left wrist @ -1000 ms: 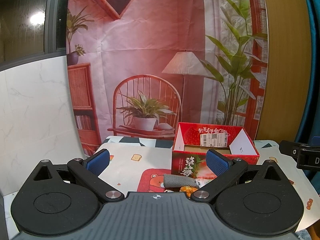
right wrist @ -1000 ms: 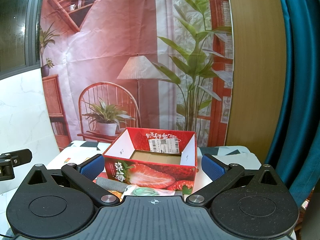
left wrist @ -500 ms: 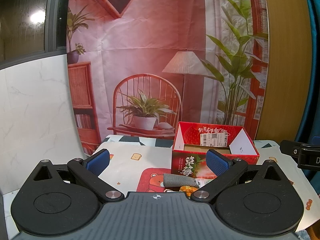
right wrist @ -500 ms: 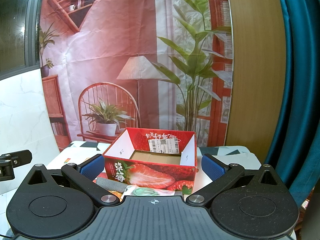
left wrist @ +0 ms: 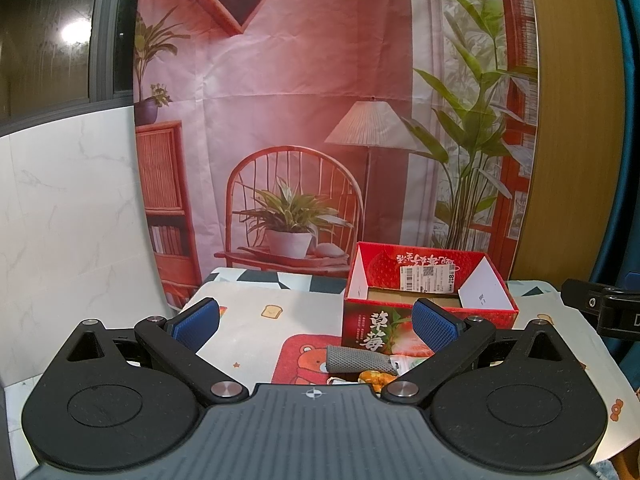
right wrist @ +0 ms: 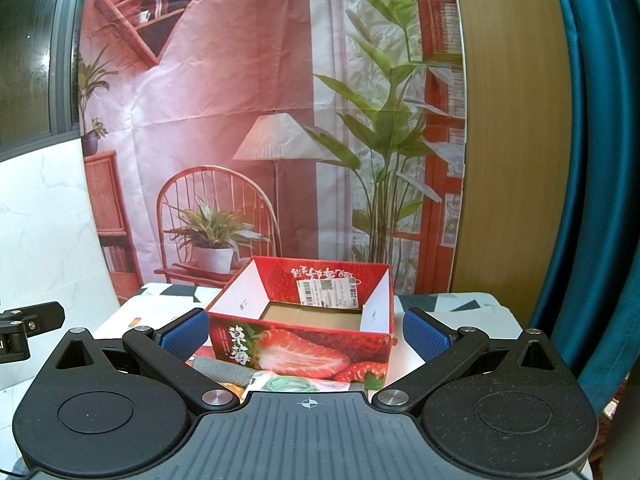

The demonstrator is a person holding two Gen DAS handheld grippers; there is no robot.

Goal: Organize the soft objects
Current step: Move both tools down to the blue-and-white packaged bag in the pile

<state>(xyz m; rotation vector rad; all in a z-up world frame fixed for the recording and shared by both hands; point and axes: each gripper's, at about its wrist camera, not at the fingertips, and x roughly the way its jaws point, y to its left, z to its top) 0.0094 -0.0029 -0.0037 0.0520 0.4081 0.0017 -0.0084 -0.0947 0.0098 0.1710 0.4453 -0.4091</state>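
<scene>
Nothing shifted over the last second: no grab begun. Left gripper hanging wide open, empty, short of the strawberry box. In front of that box, a grey mesh pouch, an orange soft toy, a green bundle. Right gripper likewise spread, holding nothing. Box open and empty, way clear.
</scene>
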